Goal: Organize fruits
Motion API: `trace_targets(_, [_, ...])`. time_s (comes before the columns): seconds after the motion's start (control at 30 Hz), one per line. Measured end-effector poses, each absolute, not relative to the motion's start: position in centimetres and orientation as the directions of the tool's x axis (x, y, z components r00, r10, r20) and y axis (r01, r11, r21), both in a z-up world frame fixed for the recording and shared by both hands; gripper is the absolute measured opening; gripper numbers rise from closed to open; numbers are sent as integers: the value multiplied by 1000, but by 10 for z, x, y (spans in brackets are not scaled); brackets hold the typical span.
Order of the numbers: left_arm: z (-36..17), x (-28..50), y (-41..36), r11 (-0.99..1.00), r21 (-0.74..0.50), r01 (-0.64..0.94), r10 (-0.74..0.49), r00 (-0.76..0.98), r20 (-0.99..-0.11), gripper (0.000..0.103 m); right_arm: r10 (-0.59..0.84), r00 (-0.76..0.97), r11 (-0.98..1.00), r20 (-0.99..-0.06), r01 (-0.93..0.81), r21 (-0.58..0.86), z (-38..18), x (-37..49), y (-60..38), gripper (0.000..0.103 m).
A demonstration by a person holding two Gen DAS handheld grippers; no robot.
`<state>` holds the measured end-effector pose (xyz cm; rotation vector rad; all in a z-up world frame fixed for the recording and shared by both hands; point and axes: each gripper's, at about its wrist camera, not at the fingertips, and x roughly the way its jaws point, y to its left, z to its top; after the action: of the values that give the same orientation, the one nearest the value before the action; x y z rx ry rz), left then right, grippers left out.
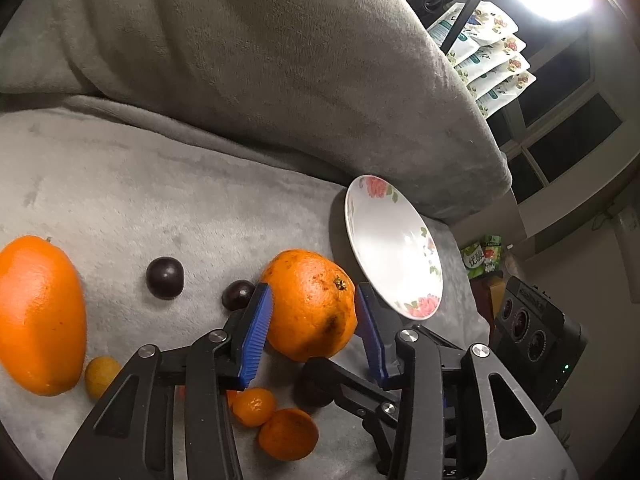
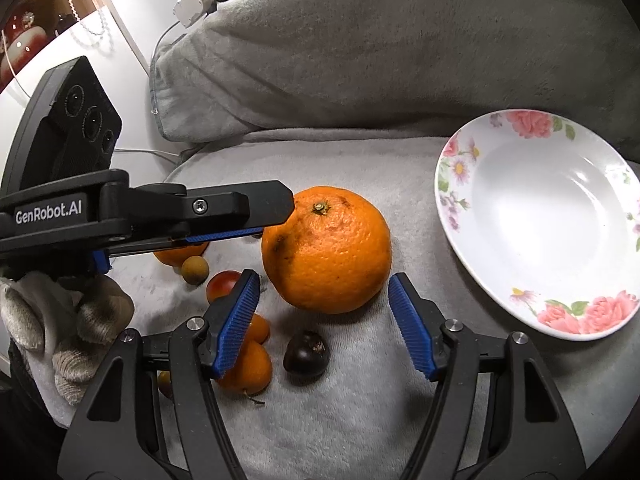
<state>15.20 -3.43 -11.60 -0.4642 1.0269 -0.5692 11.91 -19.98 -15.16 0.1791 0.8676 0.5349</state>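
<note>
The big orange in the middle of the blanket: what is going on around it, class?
A person holds a gripper in each hand. The left gripper brackets the big orange, its blue pads at the fruit's sides. The right gripper hangs open just short of it. The flowered plate beside it holds nothing, and the mango and smaller fruits lie on the grey blanket.

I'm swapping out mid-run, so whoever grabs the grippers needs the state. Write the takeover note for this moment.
Left gripper: jaws around the large orange, pads against its sides.
Right gripper: open, just short of the same orange, holding nothing.
Floral plate: empty, on the grey blanket beside the orange.
Mango, dark plums and small citrus lie loose on the blanket.
Done: nothing plated. Left: every fruit.
</note>
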Motion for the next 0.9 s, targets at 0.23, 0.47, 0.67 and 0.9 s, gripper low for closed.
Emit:
trace_targets(0.23, [-115, 152, -36, 779, -583, 232, -622, 407, -669, 34, 522, 515, 851, -680, -364, 378, -156, 124, -200, 65])
trace_targets(0.47, [-112, 147, -43, 800, -541, 258, -597, 425, -681, 34, 517, 527, 854, -675, -371, 364, -155, 121, -199, 63])
trace_targets(0.67, [-109, 144, -45, 812, -521, 262, -581, 436, -687, 34, 514, 543, 855, -664, -379, 353, -151, 116, -199, 62])
trace_targets(0.9, [-104, 139, -53, 816, -502, 286, -578, 437, -689, 34, 503, 577, 863, -644, -377, 337, -142, 112, -206, 61])
